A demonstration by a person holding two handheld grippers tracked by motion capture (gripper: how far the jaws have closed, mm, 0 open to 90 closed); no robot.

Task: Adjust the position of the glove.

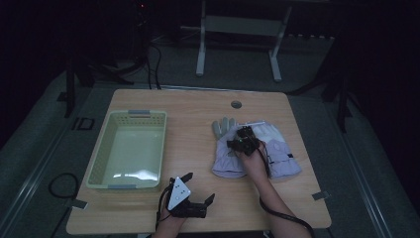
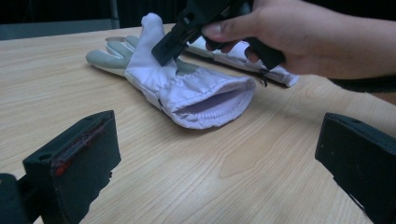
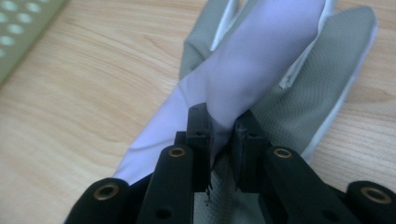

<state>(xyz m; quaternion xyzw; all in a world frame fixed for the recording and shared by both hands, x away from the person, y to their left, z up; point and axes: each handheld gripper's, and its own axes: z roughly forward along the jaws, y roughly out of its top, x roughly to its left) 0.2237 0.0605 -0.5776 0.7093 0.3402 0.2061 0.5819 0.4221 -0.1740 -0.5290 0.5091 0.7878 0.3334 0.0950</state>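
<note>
Right gripper, own view: jaws pinched on a fold of the near glove. High view: both gloves mid-table right of the basket. Left gripper, own view: jaws wide, empty.

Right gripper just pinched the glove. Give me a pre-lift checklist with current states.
1. Right gripper shut on the near glove, a fold of fabric between the pads: ok.
2. Grip depth: a thin pinch of fabric, may slip: cannot tell.
3. Second glove free of the first: they lie touching, overlap unclear: cannot tell.
4. Left gripper open, off to the side: ok.
5. Basket holds nothing, ready for a drop: ok.
6. Table between glove and basket clear: ok.
</note>
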